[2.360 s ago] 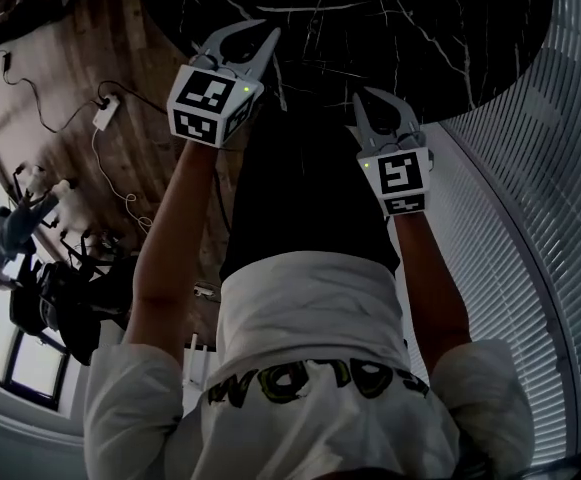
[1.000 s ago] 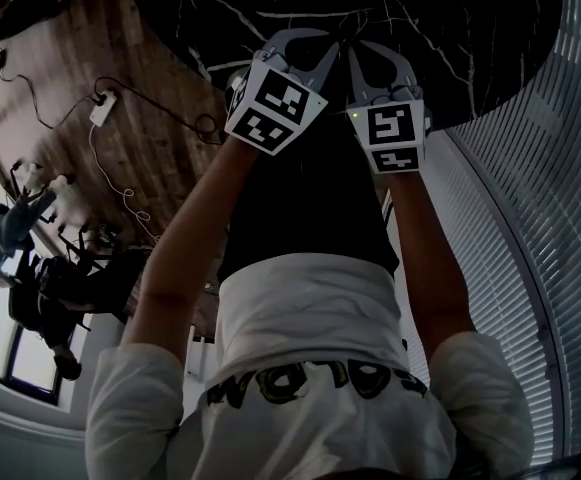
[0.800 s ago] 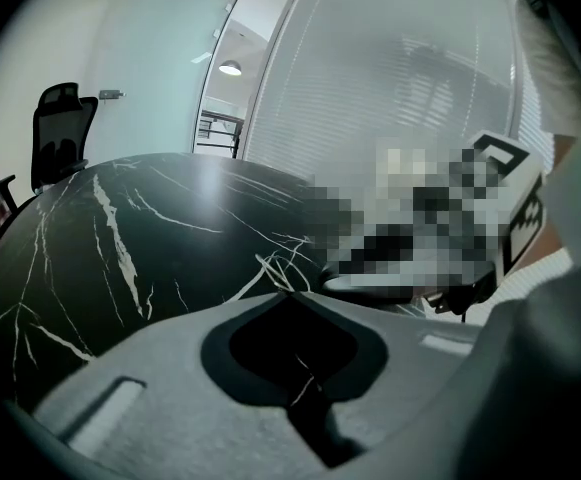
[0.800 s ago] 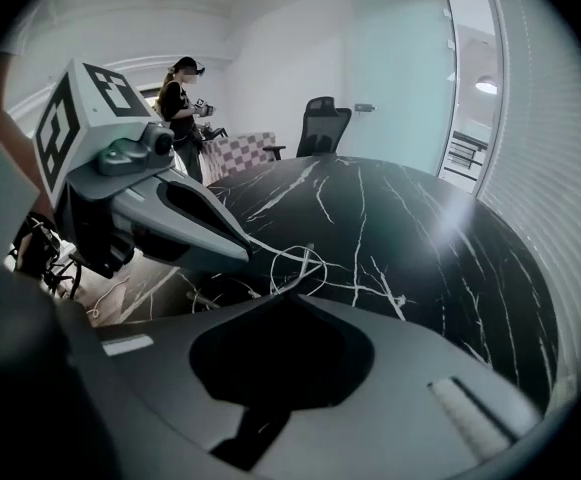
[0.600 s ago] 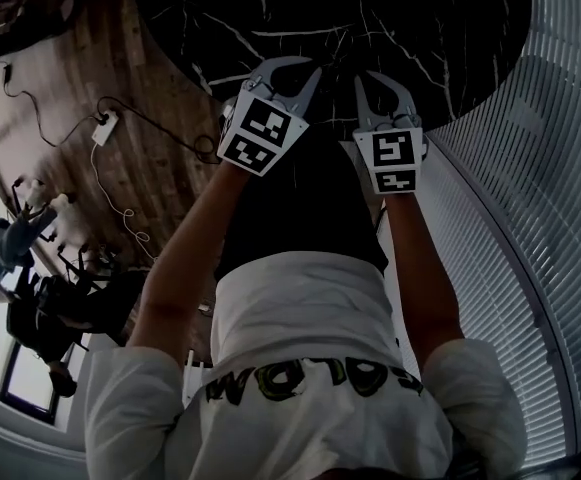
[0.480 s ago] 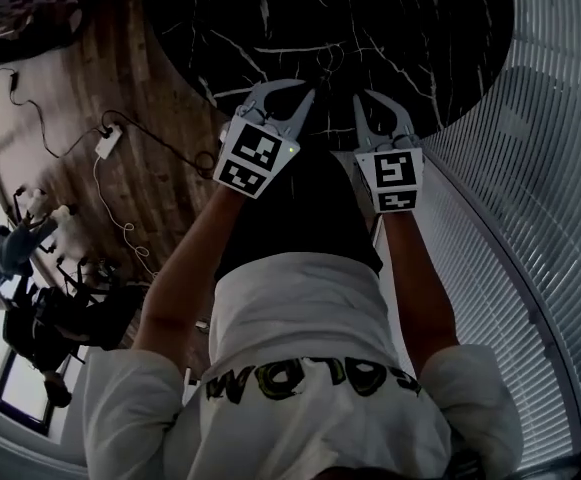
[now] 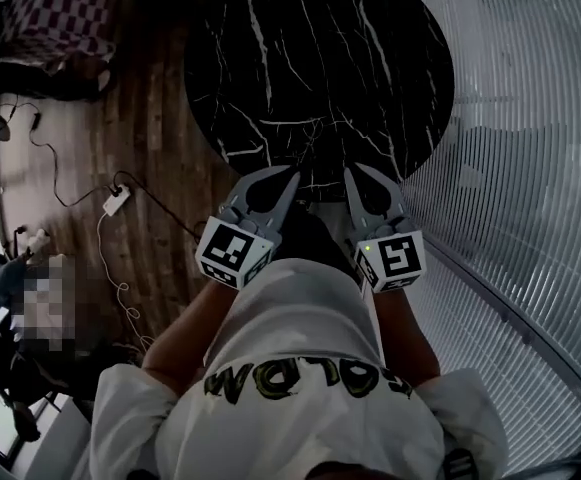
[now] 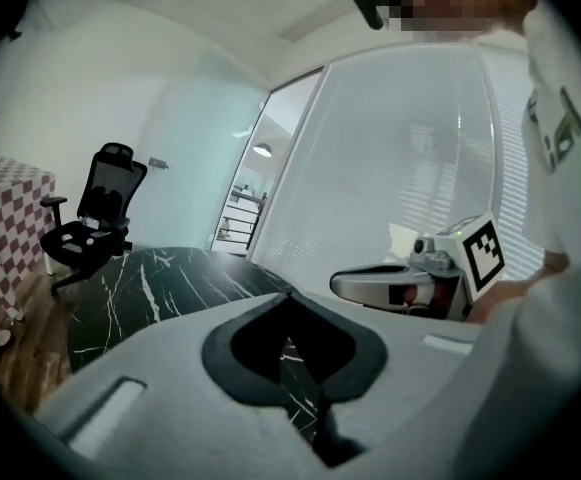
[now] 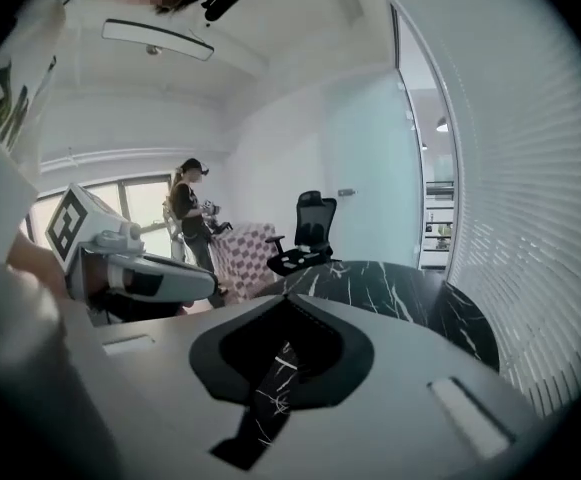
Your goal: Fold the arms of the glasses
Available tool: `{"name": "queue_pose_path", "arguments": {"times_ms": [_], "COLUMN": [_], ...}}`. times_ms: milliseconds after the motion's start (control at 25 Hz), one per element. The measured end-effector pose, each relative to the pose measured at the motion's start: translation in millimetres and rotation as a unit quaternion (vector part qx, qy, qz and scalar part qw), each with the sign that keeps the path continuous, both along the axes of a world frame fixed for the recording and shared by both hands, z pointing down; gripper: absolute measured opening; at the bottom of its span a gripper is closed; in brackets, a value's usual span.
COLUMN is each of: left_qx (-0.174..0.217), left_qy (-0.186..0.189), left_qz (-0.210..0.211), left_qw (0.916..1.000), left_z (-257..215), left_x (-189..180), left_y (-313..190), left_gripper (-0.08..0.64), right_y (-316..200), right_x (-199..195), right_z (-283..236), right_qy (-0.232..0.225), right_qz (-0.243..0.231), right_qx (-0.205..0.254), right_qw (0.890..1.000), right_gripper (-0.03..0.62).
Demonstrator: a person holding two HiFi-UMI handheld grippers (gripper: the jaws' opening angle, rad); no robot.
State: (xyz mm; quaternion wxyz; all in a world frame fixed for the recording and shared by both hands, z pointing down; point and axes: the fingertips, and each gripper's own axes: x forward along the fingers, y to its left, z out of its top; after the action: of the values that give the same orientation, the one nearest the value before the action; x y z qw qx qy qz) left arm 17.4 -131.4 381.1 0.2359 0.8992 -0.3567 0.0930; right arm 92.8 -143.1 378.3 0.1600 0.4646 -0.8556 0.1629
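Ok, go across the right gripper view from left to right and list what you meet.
left hand-held gripper → standing person → checkered tablecloth → black office chair → black marble table → window blinds

Left forearm, right forearm: bare, stretched forward side by side. Left gripper: jaws together, tips touching, nothing between, pointing slightly downward. Right gripper: just right of left gripper, near but apart; jaws likewise together, empty. Tips converge toward each other.
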Motion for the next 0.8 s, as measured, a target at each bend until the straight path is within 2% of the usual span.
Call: {"name": "queue_pose_path", "arguments": {"times_ms": [280,360,560,800], "left_qx": [0.086,0.101,0.108,0.11], "left_qy": [0.024,0.03,0.04,0.045], "left_qz": [-0.007,-0.009,-0.016,-0.016], "left_qw": [0.9959,0.9944,0.9933,0.9928], "left_z": [-93,-113,-142,-157], "left_x": [1,1,0,0], "left_y": [19,23,29,30], "left_gripper": [0.003,0.003,0.002,0.003], "right_y": [23,27,36,41], "right_x": [-18,-22,-28,-33], "right_z": [-97,-120,-161,-177], "right_qy": [-0.044,-0.052,-0.076,-0.086], "right_qz": [-0.025,-0.031,-0.038,-0.041], "right_qx": [0.043,0.058,0.086,0.099], "right_qw": [0.998,0.996,0.993,0.991], "right_gripper": [0.002,0.002,0.002,0.002]}}
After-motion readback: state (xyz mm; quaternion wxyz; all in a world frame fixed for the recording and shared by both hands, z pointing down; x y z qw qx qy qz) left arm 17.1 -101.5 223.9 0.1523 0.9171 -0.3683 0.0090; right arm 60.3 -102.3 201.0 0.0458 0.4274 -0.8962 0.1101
